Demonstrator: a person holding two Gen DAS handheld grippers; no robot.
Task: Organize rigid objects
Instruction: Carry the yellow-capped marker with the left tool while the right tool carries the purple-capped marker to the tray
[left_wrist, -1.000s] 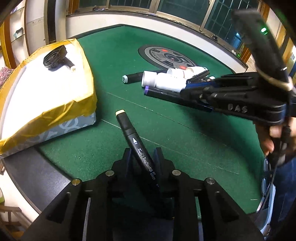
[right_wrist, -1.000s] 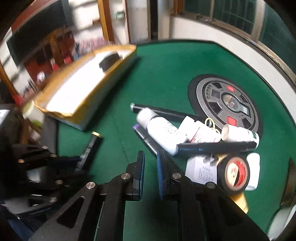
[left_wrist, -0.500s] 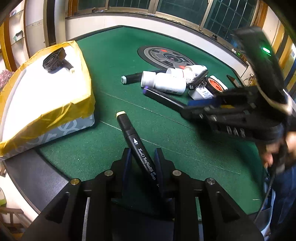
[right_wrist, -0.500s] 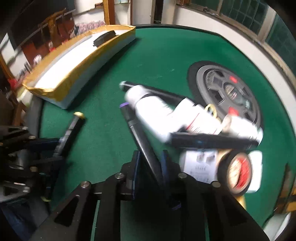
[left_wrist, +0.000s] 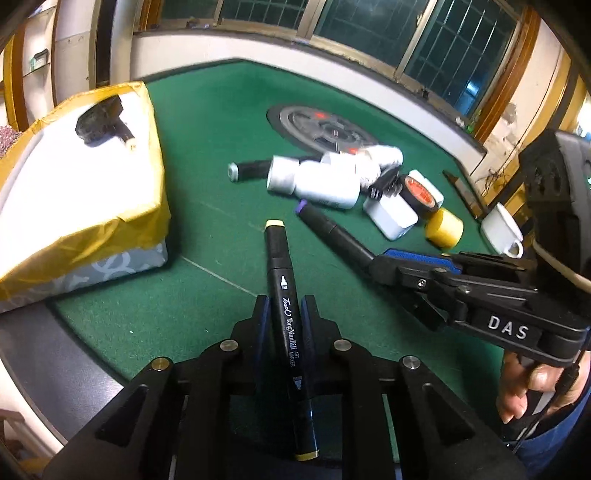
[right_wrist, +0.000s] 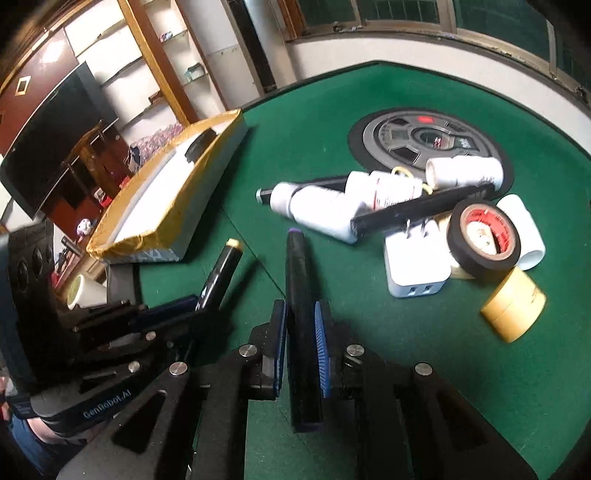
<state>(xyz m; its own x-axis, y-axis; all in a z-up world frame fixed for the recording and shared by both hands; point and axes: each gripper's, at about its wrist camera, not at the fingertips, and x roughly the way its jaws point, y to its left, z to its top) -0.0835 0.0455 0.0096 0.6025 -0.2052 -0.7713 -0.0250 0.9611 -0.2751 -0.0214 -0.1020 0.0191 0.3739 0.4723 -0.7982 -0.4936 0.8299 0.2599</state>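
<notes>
From the left wrist view, our left gripper (left_wrist: 283, 314) is closed on the yellow-capped marker (left_wrist: 286, 295), its pads pressing the barrel near the middle. The marker points away from us over the green table (left_wrist: 207, 122), its far cap clear of the felt. We judge it light, stiff and smooth-sided, so a mid-barrel hold keeps it from pivoting; it could slide lengthwise if tilted steeply. To the right, our right gripper (left_wrist: 376, 264) is clamped on the purple-capped marker (left_wrist: 328, 230), whose tip reaches toward the white bottles (left_wrist: 317, 182). The yellow-taped box (left_wrist: 92, 206) sits well to the left.

From the right wrist view, the right gripper (right_wrist: 300, 328) has its blue pads shut on the purple-capped marker (right_wrist: 297, 273), which runs straight out between the jaws. The left gripper (right_wrist: 192, 310) shows at lower left, holding the yellow-capped marker (right_wrist: 221, 273). The two markers lie near each other, apart. The pile with the black tape roll (right_wrist: 484, 236) stays beyond.
</notes>
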